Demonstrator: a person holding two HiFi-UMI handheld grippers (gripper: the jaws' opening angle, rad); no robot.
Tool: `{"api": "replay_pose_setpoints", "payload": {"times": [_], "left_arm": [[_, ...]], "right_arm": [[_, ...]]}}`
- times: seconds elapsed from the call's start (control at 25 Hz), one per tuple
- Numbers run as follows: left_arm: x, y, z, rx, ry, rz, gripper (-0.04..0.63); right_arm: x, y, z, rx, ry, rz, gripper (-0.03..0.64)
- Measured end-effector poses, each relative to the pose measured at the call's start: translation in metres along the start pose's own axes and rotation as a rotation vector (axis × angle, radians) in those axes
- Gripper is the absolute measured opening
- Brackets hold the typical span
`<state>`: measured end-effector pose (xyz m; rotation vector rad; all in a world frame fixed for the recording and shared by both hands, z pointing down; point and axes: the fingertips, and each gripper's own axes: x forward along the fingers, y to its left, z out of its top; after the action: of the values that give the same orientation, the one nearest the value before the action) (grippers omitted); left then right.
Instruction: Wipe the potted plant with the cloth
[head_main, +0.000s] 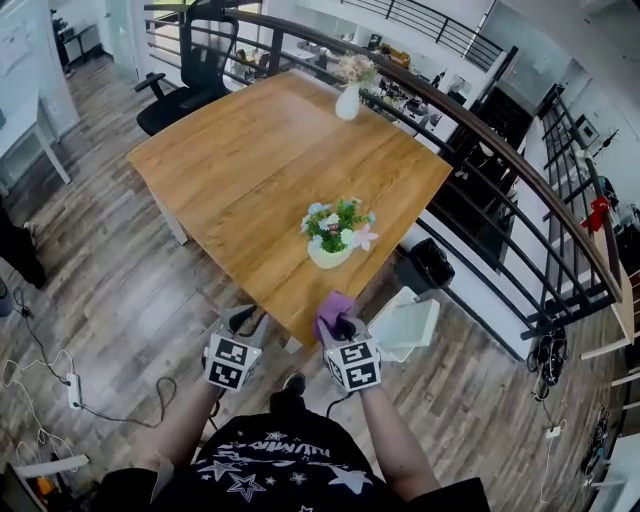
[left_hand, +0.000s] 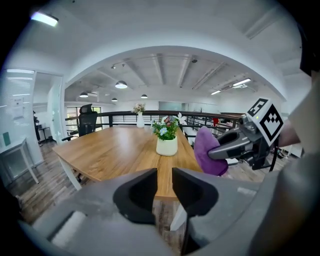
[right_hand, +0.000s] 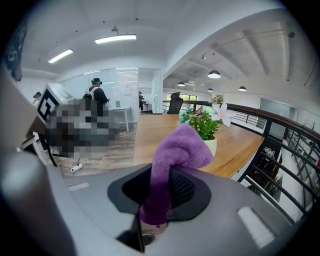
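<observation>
Head view: chair (head_main: 190, 75), vase (head_main: 347, 100) beyond potted plant (head_main: 336, 232)

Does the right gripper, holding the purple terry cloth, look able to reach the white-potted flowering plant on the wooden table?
Probably yes: the right gripper, shut on the purple terry cloth, hovers by the wooden table, and nothing stands before the white-potted flowering plant.

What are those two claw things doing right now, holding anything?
Left gripper: jaws slightly apart, empty.
Right gripper: closed on the purple cloth.
</observation>
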<state>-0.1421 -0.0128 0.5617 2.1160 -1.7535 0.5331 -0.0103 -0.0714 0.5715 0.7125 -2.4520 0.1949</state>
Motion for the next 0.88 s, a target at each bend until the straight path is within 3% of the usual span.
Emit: {"api": "replay_pose_setpoints", "payload": {"times": [0.64,0.88], "left_arm": [[-0.126,-0.038,-0.029,-0.026,-0.081,0.030,0.094],[-0.159,-0.057,-0.042,-0.043,-0.105,0.032,0.028]], "right_arm": [[-0.084,0.103,-0.027,-0.035,-0.025,0.005,0.083],[-0.113,0.131,-0.041,-0.048,-0.022,-0.002,0.083]]}}
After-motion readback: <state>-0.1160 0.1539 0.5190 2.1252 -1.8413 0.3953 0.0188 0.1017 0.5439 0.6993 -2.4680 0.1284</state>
